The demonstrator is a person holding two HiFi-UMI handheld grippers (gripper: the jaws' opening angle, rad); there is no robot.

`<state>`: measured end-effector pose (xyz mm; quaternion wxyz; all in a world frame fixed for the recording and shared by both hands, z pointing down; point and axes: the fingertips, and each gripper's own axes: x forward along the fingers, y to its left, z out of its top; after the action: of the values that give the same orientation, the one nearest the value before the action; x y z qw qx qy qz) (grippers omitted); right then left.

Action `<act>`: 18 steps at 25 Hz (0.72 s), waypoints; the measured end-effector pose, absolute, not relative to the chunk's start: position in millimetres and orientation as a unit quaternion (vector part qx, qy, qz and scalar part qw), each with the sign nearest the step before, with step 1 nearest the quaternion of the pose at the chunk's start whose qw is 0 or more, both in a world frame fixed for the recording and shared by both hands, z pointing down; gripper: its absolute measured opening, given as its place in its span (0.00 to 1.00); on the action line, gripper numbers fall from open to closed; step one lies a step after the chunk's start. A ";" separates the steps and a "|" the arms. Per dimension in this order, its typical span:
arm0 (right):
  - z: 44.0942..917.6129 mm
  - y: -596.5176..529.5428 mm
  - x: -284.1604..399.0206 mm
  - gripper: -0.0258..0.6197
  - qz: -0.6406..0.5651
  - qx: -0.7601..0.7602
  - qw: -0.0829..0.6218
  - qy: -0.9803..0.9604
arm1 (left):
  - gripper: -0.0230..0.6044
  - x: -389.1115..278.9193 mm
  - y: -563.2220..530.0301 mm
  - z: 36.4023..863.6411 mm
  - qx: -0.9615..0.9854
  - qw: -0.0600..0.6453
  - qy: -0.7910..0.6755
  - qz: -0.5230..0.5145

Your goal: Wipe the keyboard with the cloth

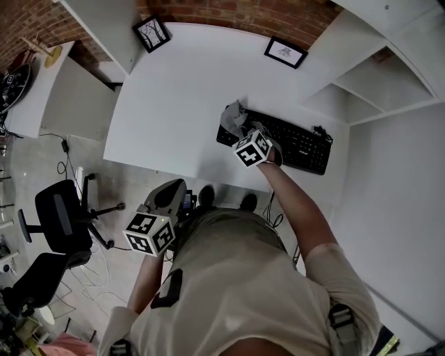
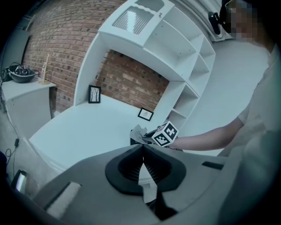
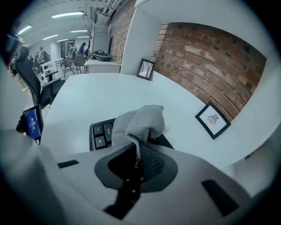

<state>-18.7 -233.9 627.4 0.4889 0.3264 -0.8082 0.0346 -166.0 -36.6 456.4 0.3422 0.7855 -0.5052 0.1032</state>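
A white desk (image 1: 174, 90) is set against a brick wall (image 1: 243, 14), with a framed tree picture (image 1: 151, 33) and a second framed picture (image 1: 286, 52) leaned at its far edge, white shelves (image 1: 379, 76) at the right and black office chairs (image 1: 61, 215) on the floor at the left. The black keyboard (image 1: 299, 144) is laid near the front right edge of the desk. At its left end a bunched grey cloth (image 3: 141, 119) is pinched in the right gripper (image 3: 136, 149), while the left gripper (image 2: 143, 151) is held low beside the person's waist, jaws pressed together on nothing.
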 end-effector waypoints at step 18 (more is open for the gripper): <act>627.9 -221.7 66.3 0.06 0.043 0.371 0.499 -0.782 | 0.04 -117.4 -42.7 445.0 0.812 0.321 -0.474 0.112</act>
<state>66.3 -221.7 627.9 0.4985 0.3706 -0.7825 0.0429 -117.4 -42.7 445.0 0.3213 0.8120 -0.4743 0.1118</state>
